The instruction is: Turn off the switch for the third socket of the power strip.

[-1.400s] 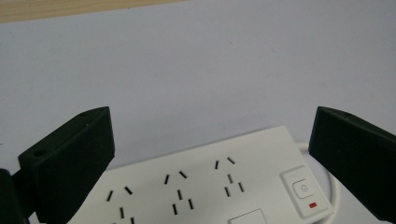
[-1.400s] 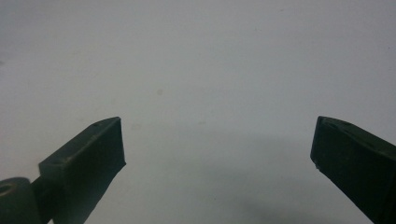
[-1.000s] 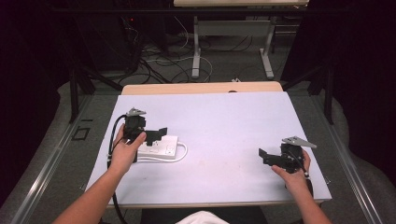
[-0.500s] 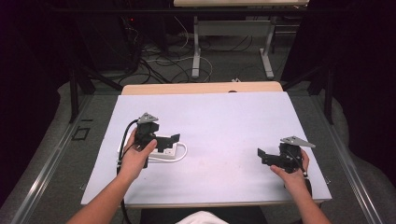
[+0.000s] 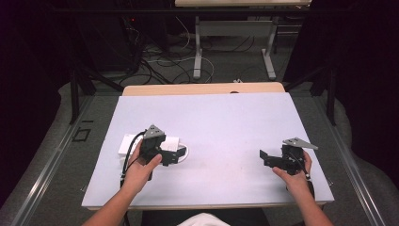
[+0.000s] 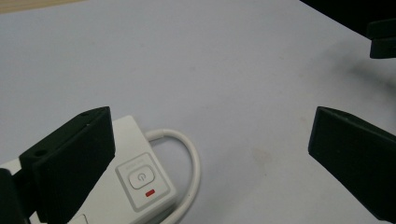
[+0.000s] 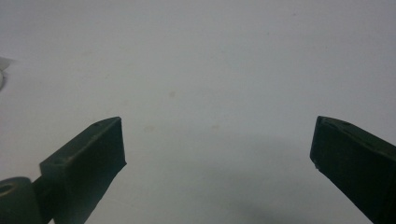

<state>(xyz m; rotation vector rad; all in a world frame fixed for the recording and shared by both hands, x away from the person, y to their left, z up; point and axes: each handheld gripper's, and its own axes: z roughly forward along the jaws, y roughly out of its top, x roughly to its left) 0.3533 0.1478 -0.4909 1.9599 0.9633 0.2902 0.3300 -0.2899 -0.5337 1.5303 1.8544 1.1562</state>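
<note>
A white power strip [image 5: 128,144] lies on the left part of the white table [image 5: 216,117]. Its power button and red indicator [image 6: 141,179] face up, and a white cord [image 6: 189,161] loops from its end. My left gripper [image 5: 175,157] hovers over the strip's button end, jaws wide open, holding nothing; its left jaw stands over the strip. In the left gripper view, the left gripper [image 6: 210,140] frames bare table beyond the strip. My right gripper [image 5: 267,159] rests near the table's right front, open and empty. From its own camera, the right gripper [image 7: 217,140] looks at plain table.
A wooden board [image 5: 202,88] edges the table's far side. Behind it stand a desk frame [image 5: 197,47] and tangled cables [image 5: 155,56] on the floor. The other gripper's jaw tip [image 6: 383,39] shows at the left gripper view's upper right.
My left gripper has moved right and toward the table's front, from the strip's left end to its button end. The right gripper has barely moved.
</note>
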